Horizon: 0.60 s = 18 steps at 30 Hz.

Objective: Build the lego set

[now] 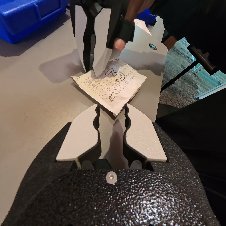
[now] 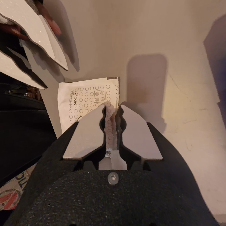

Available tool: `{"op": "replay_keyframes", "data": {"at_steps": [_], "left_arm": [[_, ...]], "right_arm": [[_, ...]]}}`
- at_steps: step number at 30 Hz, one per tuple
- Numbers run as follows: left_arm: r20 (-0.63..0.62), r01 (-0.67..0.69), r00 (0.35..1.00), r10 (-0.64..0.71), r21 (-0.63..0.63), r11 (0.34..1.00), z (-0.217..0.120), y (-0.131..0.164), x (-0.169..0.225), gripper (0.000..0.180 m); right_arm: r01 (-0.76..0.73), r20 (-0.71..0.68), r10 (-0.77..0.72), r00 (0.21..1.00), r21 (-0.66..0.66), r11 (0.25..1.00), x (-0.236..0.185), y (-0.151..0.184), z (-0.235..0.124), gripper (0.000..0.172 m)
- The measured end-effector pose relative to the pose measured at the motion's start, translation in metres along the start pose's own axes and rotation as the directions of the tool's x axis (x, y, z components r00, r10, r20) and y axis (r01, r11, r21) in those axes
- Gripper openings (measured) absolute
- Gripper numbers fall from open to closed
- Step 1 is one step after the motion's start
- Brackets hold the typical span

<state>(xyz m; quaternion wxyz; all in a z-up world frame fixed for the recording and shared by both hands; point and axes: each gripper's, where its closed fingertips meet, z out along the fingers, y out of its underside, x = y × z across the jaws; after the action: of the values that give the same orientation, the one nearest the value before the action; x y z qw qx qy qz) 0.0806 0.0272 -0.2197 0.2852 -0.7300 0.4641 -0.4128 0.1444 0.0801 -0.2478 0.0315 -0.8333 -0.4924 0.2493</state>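
From my seat at the far end of the feed, the one thing between both tools is a flat white paper bag printed with rows of small rings and black characters (image 1: 110,88). It lies on the pale grey desk (image 1: 30,97) close to the desk's right edge, turned cornerwise to the left wrist camera, and one of its sides is a ragged, torn-open edge.

The left gripper (image 1: 111,106) sits low, pointing at the bag's near corner. Its fingers (image 1: 85,117) stand well apart, and the corner pokes in between the tips. There is clear space on both sides, so neither pad touches paper and nothing is held there.

The right gripper (image 2: 112,106) comes down steeply from above onto the far, torn side of the bag (image 2: 85,97). Its fingers (image 2: 93,117) are only slightly parted. The ragged edge and a loose flap of paper run up the narrow slot between them. I see dark pad on either side of the flap and no pinch on it, so I read this one as slightly apart, not clamped on the paper. From the left wrist view its tips (image 1: 96,72) rest right at the bag's surface. A gloved hand (image 1: 120,42) grips that tool's handle.

A blue plastic bin (image 1: 24,18) stands well apart at the desk's back left.
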Motion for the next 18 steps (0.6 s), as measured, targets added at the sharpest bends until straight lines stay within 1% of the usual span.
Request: {"op": "replay_keyframes", "data": {"at_steps": [2, 3, 5, 7, 13, 18], "left_arm": [[-0.004, 0.003, 1.0, -0.003, 0.001, 1.0, 0.0, 0.0, 0.0, 0.038], [-0.008, 0.006, 1.0, -0.006, 0.003, 1.0, 0.0, 0.0, 0.0, 0.038], [-0.013, 0.018, 1.0, -0.017, 0.011, 1.0, -0.001, -0.001, 0.0, 0.038], [-0.021, 0.033, 0.999, -0.032, 0.023, 0.999, -0.003, -0.003, -0.001, 0.038], [-0.032, 0.084, 0.996, -0.082, 0.054, 0.995, -0.006, -0.006, -0.006, 0.038], [-0.018, 0.122, 0.992, -0.121, 0.052, 0.991, -0.005, -0.007, -0.011, 0.04]], "right_arm": [[0.018, -0.013, -0.018, 1.0, -0.034, 0.999, 0.0, 0.001, 0.003, 0.005], [0.03, -0.007, -0.031, 0.999, -0.05, 0.998, -0.001, 0.002, 0.005, 0.0], [0.055, 0.0, -0.055, 0.998, -0.051, 0.997, -0.005, 0.0, 0.006, 0.0], [0.068, 0.005, -0.068, 0.998, -0.02, 0.997, -0.008, -0.005, 0.002, 0.0], [0.107, -0.044, -0.104, 0.994, 0.076, 0.991, -0.012, -0.019, -0.022, 0.0], [0.163, -0.096, -0.153, 0.984, 0.113, 0.98, -0.024, -0.024, -0.036, 0.0]]}}
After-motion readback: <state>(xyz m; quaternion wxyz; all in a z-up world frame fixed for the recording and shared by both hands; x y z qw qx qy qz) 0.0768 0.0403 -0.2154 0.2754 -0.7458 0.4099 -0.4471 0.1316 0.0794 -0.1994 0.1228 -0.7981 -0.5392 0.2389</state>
